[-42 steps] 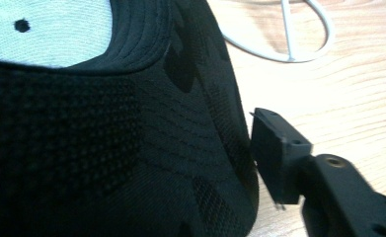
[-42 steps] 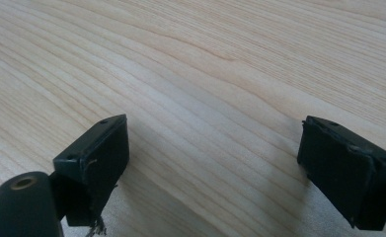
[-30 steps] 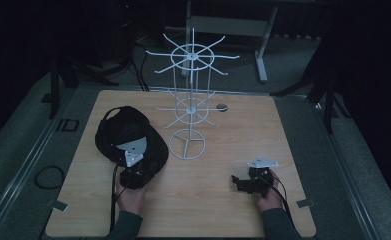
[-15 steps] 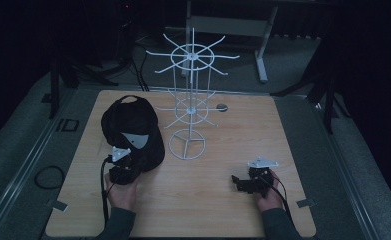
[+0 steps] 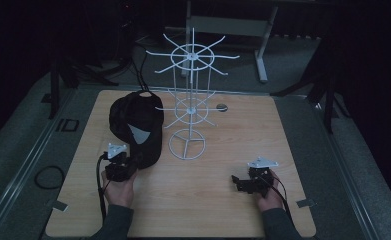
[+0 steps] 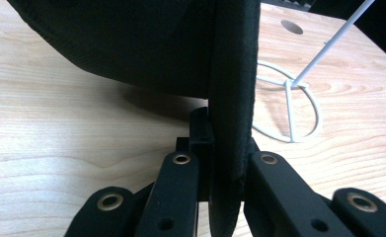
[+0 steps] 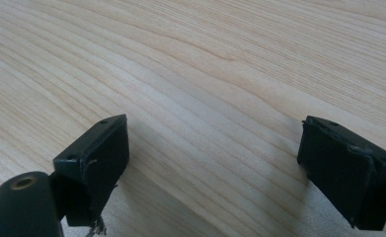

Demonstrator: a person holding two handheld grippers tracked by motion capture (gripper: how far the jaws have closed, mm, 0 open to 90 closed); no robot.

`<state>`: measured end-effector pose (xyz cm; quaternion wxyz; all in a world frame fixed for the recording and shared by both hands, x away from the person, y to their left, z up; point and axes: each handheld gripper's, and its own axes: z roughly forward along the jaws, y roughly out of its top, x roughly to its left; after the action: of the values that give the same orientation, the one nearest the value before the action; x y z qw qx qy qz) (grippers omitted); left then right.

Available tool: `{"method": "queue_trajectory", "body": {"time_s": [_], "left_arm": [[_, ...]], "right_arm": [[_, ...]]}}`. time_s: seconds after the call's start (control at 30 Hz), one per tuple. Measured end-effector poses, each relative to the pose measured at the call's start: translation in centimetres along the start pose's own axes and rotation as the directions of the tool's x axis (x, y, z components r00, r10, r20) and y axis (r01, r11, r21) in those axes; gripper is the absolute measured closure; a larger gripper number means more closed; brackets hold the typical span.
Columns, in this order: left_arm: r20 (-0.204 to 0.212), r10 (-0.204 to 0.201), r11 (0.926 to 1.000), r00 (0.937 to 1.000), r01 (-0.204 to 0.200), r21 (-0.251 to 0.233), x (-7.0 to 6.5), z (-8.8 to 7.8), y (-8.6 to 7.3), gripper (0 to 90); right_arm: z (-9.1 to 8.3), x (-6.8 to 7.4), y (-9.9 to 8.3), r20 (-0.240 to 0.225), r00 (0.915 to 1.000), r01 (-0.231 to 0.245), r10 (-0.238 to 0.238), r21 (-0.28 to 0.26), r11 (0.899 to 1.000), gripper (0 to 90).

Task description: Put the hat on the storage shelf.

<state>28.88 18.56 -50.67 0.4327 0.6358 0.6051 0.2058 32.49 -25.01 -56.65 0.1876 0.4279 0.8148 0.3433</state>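
Note:
A black cap point(image 5: 135, 125) stands tilted on the wooden table point(image 5: 208, 200), left of a white wire rack point(image 5: 189, 100). My left gripper point(image 5: 130, 161) is shut on the cap's brim point(image 6: 232, 98). Its jaws have just been closing, and the brim's edge runs upright between the pads, with the crown point(image 6: 131, 44) looming above. My right gripper point(image 5: 239, 182) rests low near the table's front right, pointing left. Its jaws point(image 7: 215, 158) stand wide open over bare wood with nothing between them.
The rack's ring base point(image 5: 187, 145) sits just right of the cap, and its wire arms spread above at two heights. A small round hole point(image 5: 222, 106) lies in the table behind the rack. Dark stands and cables surround the table.
The left gripper has closed on the cap's brim and drawn a little left and up. The cap has tipped from lying flat to standing tilted. The right gripper has kept still.

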Motion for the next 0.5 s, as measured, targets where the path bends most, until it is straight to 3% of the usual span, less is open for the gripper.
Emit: {"method": "queue_trajectory", "body": {"time_s": [0.5], "left_arm": [[-0.010,0.034,0.9992,0.9994,-0.034,-0.022,0.43,-0.74,0.83,86.8]], "right_arm": [[0.00,0.00,0.00,0.000,1.0000,0.000,0.000,0.000,1.000,12.3]]}}
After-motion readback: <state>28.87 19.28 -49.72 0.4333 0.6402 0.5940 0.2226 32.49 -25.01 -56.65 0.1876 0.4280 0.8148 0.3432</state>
